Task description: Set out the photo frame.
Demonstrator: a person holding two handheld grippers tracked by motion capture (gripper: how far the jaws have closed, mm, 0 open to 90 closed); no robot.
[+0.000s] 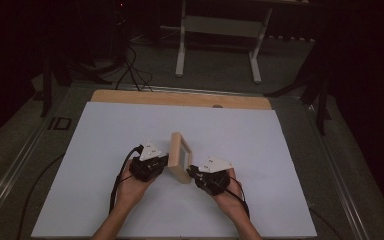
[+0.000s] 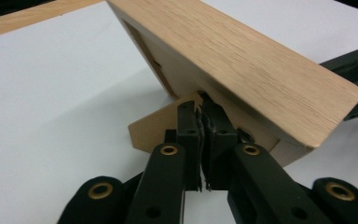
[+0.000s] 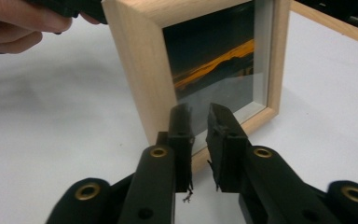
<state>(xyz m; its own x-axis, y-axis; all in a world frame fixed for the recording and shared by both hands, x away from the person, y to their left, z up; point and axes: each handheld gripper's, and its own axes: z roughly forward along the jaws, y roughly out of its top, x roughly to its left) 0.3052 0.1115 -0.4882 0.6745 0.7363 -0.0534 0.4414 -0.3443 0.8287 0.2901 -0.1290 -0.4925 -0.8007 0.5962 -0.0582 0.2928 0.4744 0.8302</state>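
Near the table's front edge, the left gripper (image 2: pixel 200 140) has its jaws nearly together at the rear stand of the wooden picture frame (image 1: pixel 179 157); whether they pinch it I cannot tell. The right gripper (image 3: pixel 199 122), slightly parted, holds nothing before the glass (sunset photo). The frame stands upright, long axis running away from the person, glass facing right.

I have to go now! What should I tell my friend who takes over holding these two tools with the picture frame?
Left tool: nearly shut, at the stand flap on the frame's back; whether it grips the flap is unclear.
Right tool: slightly open, holding nothing, tips just in front of the glass.
Wooden picture frame: upright on the white mat, between both tools.
Done: frame stands up, flap swung out.
Left: probably set the flap firmly, then back both tools away gently so the frame does not tip.
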